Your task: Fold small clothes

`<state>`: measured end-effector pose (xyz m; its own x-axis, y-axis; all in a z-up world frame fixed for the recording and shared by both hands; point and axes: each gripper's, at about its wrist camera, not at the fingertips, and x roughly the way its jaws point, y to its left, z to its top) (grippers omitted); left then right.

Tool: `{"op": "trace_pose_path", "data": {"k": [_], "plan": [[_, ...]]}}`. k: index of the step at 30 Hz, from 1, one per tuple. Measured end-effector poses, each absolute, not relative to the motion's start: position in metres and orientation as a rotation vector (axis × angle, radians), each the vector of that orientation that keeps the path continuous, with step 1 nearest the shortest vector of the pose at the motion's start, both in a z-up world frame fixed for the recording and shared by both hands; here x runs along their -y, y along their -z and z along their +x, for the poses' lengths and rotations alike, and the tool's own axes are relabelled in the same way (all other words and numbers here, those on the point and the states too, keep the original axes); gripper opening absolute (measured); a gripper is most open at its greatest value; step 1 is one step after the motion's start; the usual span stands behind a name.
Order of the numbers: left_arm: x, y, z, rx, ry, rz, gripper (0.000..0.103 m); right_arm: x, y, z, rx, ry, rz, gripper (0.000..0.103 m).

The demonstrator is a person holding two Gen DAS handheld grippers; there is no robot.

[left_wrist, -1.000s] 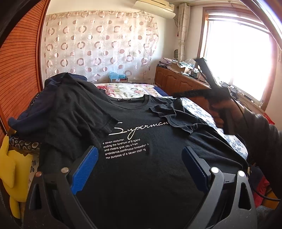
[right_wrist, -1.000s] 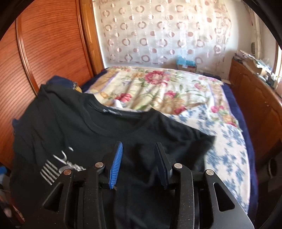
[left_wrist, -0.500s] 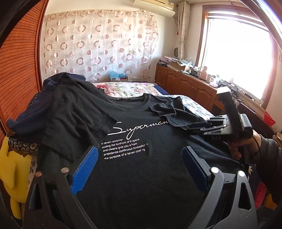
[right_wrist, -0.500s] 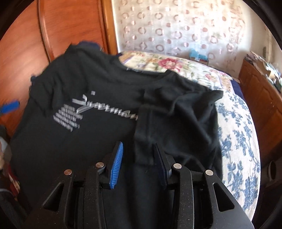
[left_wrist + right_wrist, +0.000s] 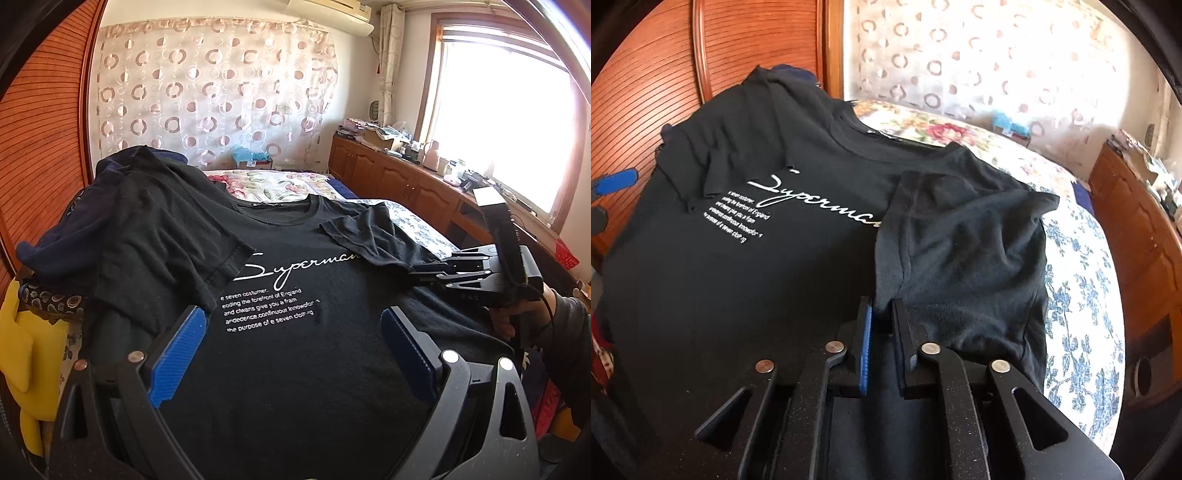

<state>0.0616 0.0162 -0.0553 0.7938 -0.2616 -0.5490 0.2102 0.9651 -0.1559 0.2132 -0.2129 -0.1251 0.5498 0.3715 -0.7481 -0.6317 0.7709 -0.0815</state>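
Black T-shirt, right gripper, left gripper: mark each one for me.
black T-shirt [image 5: 295,369], left wrist view, on the plain chest below the print.
right gripper [image 5: 882,314], right wrist view, between the fingertips, where the folded sleeve's edge sits.
left gripper [image 5: 295,332], left wrist view, between the spread fingertips.

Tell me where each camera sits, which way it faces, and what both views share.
Left wrist: sits on the left gripper, jaws wide apart, facing up the bed over the black T-shirt toward the curtain; the right gripper and right hand show.
Right wrist: sits on the right gripper, jaws nearly closed on a shirt fold, facing across the chest print; a blue left-gripper pad shows at the edge.
Shared: T-shirt, bed, curtain.
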Motion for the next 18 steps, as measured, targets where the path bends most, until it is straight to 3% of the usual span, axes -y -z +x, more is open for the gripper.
{"op": "trace_pose_path", "data": {"k": [2,4,8,18], "plan": [[-0.017,0.054,0.063,-0.603,0.246,-0.080,0.096,0.216,0.125,0.216,-0.783,-0.632,-0.341,0.033],[-0.021,0.051,0.067,-0.599,0.236,-0.074,0.096,0.221,0.121,0.218,-0.771,-0.633,-0.320,0.041],[-0.031,0.043,0.080,-0.590,0.214,-0.062,0.096,0.231,0.112,0.229,-0.745,-0.614,-0.294,0.046],[-0.069,0.031,0.123,-0.609,0.130,-0.051,0.096,0.270,0.106,0.301,-0.749,-0.476,-0.223,0.046]]}}
